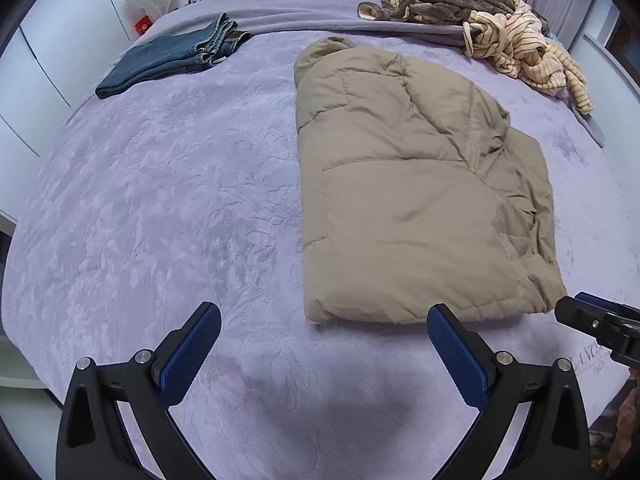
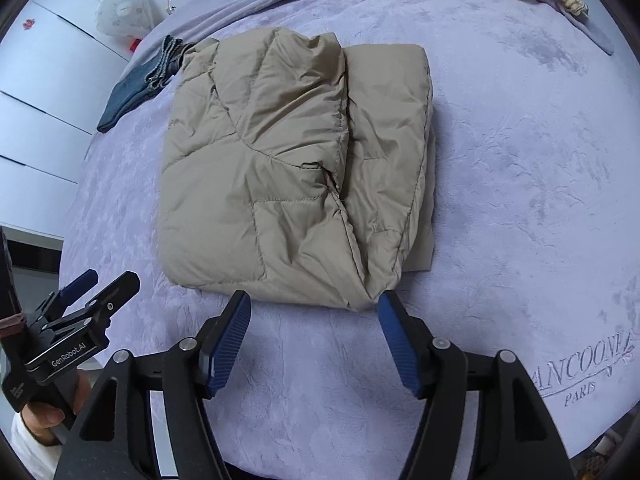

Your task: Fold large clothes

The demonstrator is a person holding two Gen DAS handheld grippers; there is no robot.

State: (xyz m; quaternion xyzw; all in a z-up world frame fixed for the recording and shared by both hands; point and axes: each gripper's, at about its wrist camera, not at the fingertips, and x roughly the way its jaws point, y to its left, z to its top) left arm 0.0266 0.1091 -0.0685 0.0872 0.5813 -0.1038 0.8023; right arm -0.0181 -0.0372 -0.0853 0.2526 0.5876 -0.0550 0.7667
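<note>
A wide bed [image 1: 160,200] under a lavender plush blanket embossed with a leaf pattern fills both views, with stitched lettering near its front right corner. On the middle of the blanket lies the folded khaki quilted puffer jacket [image 1: 400,200], doubled into a thick rectangle with its sleeve side turned over the top and its near hem facing the cameras. At the far right of the bed sits a heap of brown fleece and cream striped clothes [image 1: 500,32]. To the far left rests a folded pair of dark blue denim jeans [image 1: 168,60], well apart from the jacket. The left claw [image 1: 324,320] hangs above bare blanket just short of the jacket's near hem, its blue-padded fingers spread wide with nothing between them. The right claw [image 2: 314,308] is also open and empty; one pad tip stands just beside the jacket's near corner, though whether it touches cannot be told. A hand [image 2: 48,416] grips the left tool's handle.
</note>
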